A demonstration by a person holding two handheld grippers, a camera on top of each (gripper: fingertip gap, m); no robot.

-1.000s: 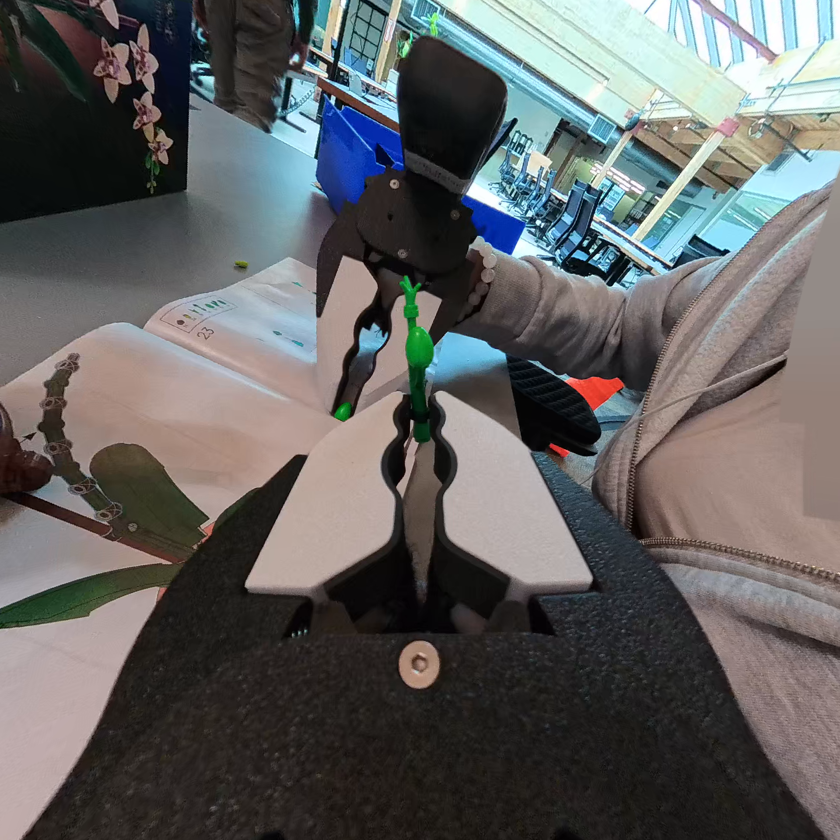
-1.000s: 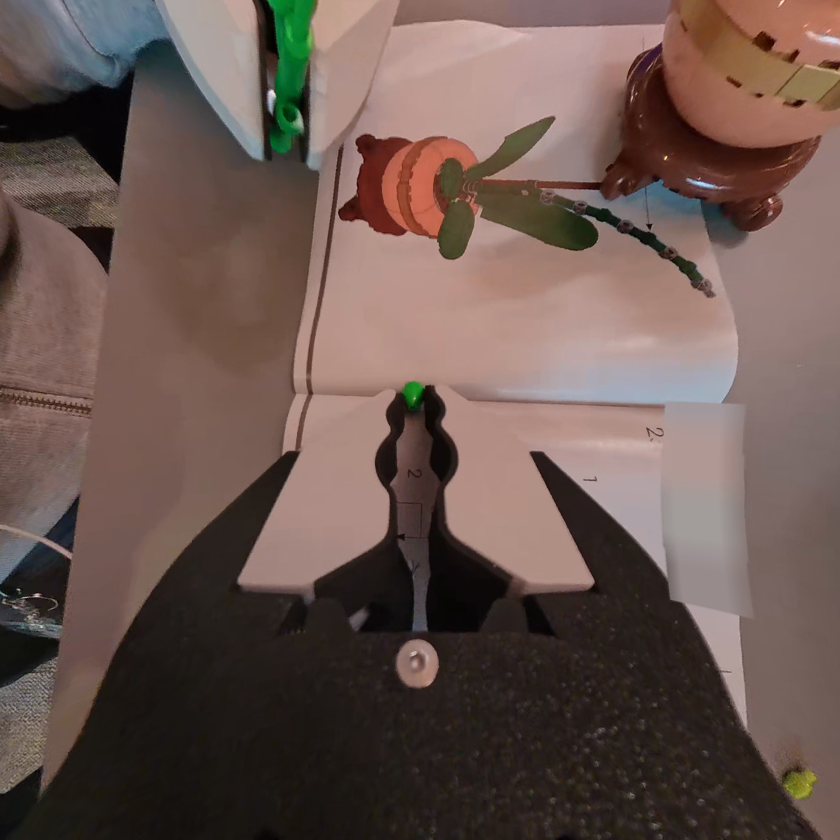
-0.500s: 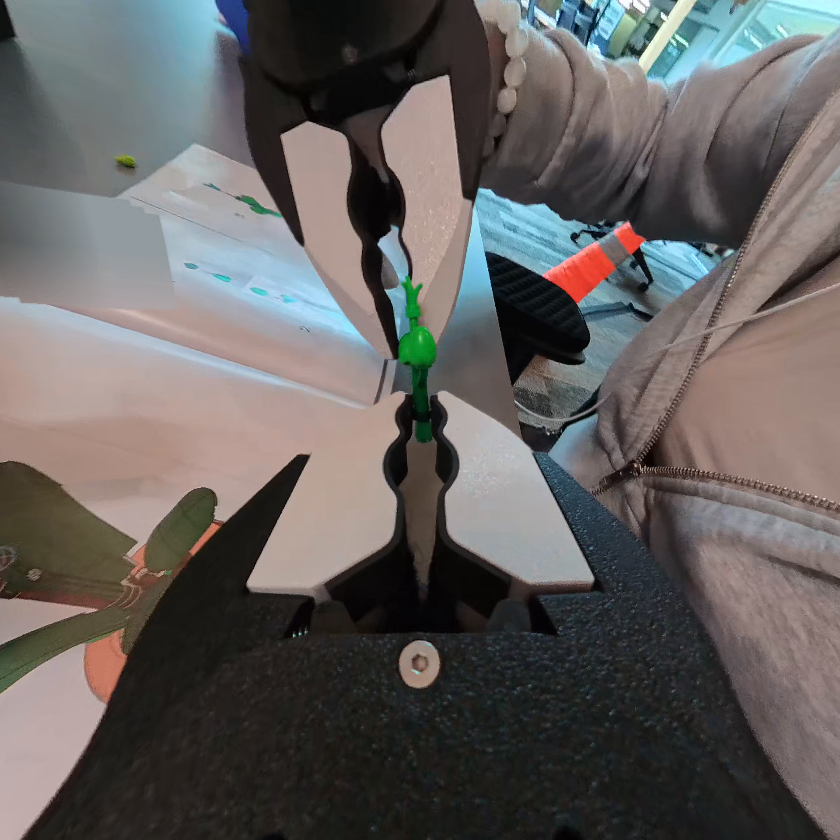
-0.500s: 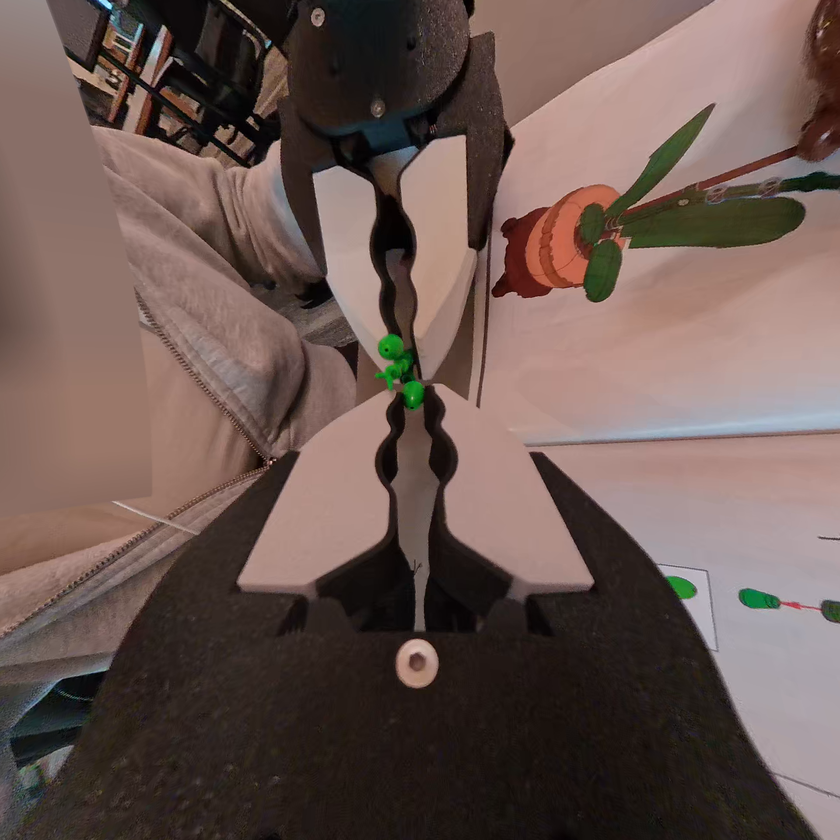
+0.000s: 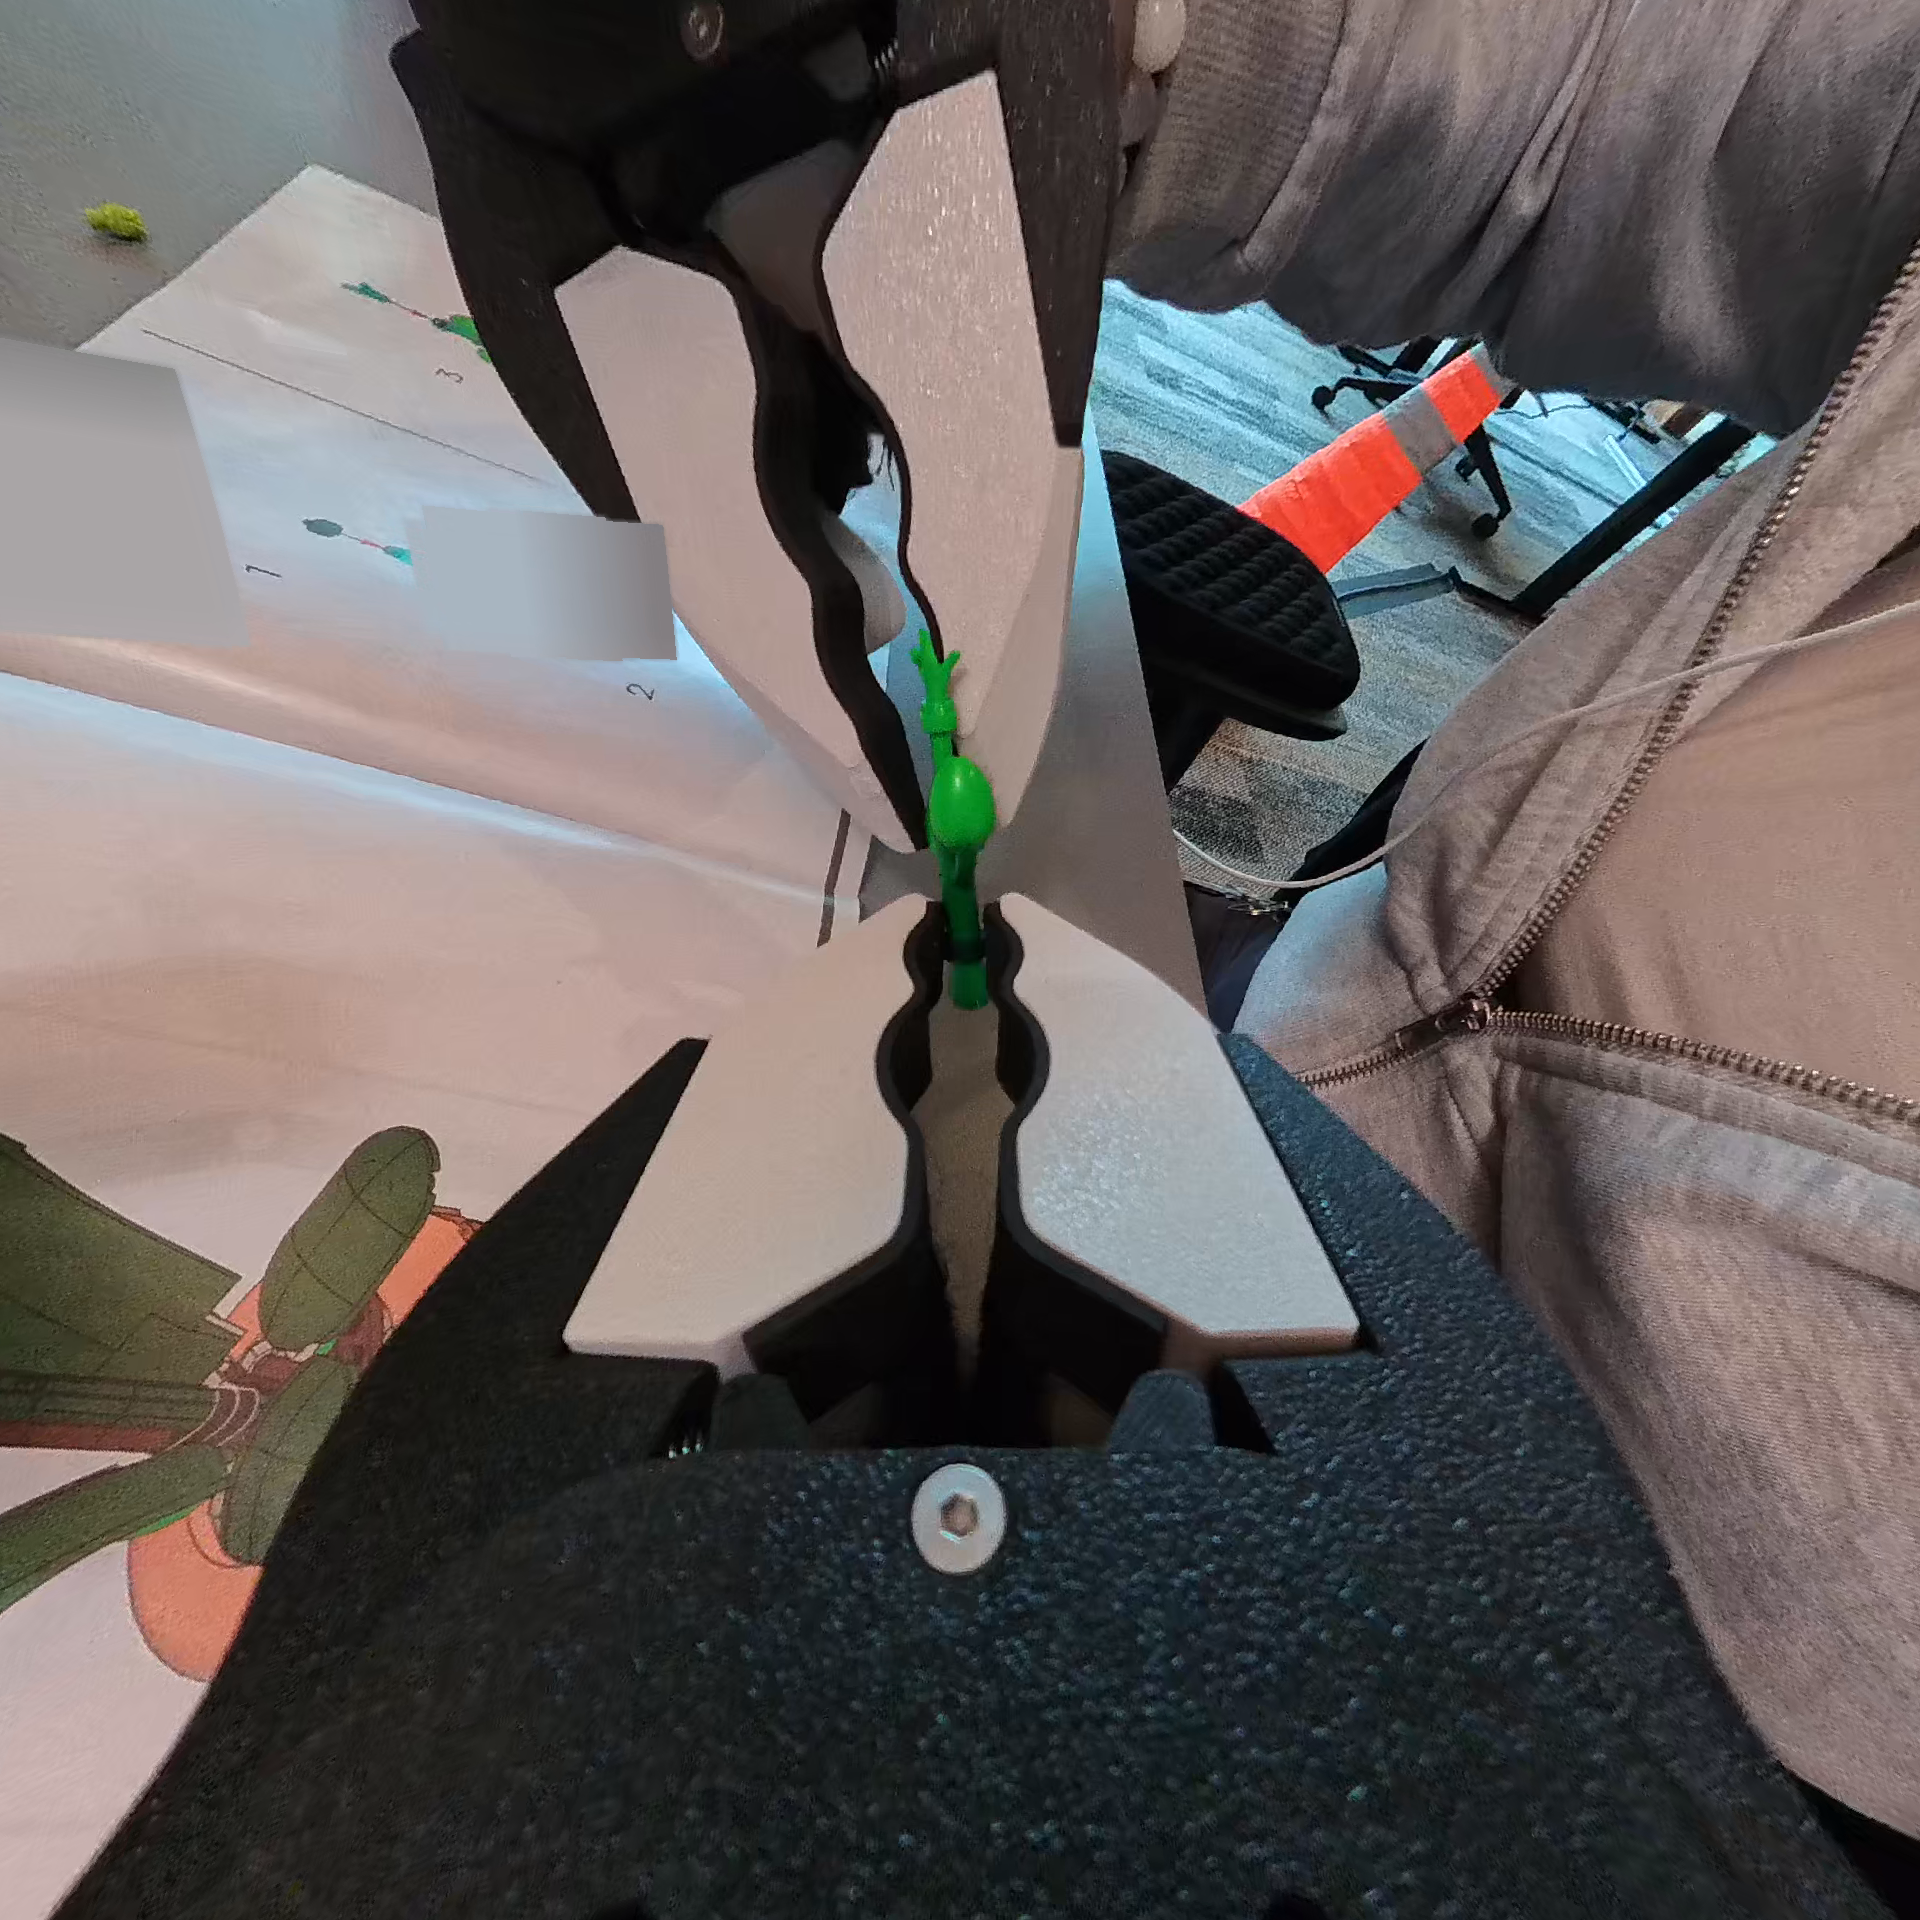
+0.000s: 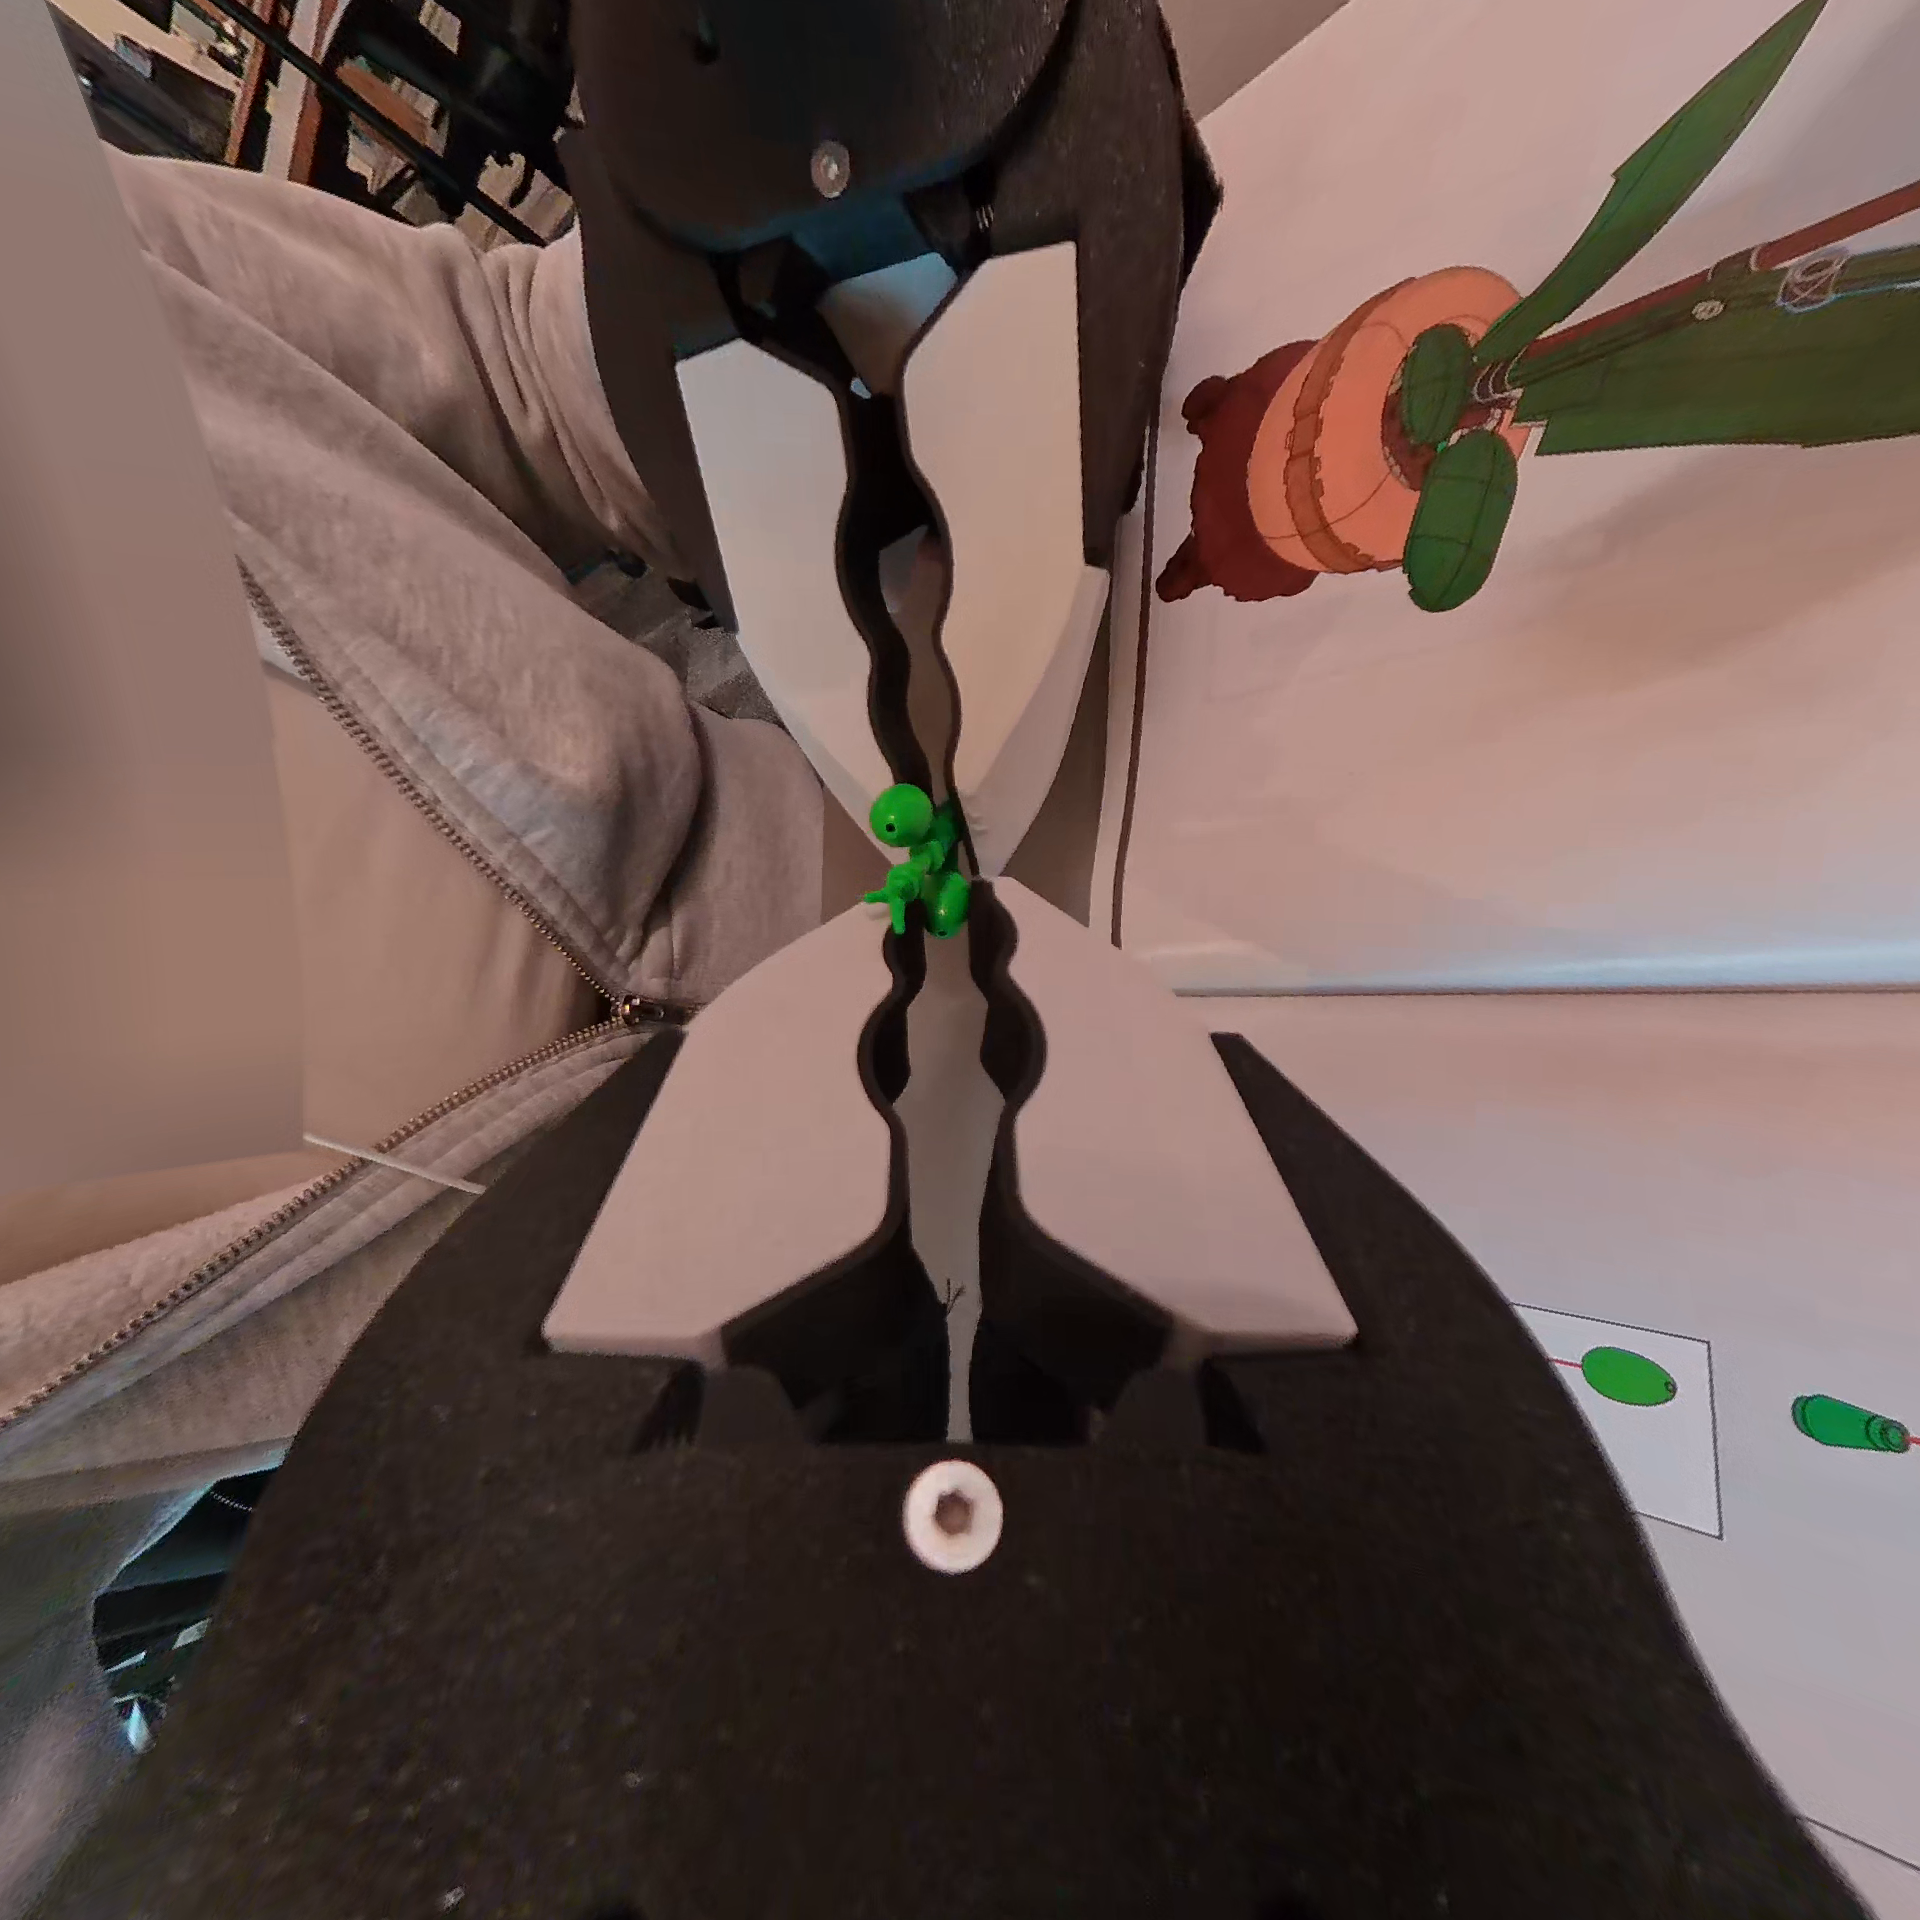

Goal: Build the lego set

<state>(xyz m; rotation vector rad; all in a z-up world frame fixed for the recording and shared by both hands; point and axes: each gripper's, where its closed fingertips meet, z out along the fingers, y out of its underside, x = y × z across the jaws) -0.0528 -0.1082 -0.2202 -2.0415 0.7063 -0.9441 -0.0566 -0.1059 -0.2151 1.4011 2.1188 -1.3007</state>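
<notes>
Left tool: we see our left tool (image 5: pixel 961 914) closed on the lower end of a bright green stem piece (image 5: pixel 958 831), which stands roughly upright out of the tips
Right tool: our right tool (image 6: pixel 940 914) is clamped at its very tips on a small green bud piece (image 6: pixel 943 906); in the left wrist view it comes down from above, tips (image 5: pixel 940 821) meeting the stem at its oval bulge
Meeting point: the two tools face each other tip to tip, and the bud touches the stem; we cannot tell whether the two pieces are pressed together
Stem details: a small forked end points up past the bulge, lying against the right tool's pale finger (image 5: pixel 966 499); from the right wrist view another rounded green knob (image 6: pixel 899 812) shows on the stem
Place: both pieces are held up in the air above the open instruction booklet (image 5: pixel 416 883), near its edge toward the person
Booklet: its pages show a printed potted plant (image 6: pixel 1351 436) with green leaves, and lie on the grey bench (image 5: pixel 208 114)
Loose part: a tiny yellow-green piece (image 5: pixel 116 220) lies on the bench beyond the booklet
Person: a grey zipped hoodie (image 5: pixel 1662 1039) fills the side
</notes>
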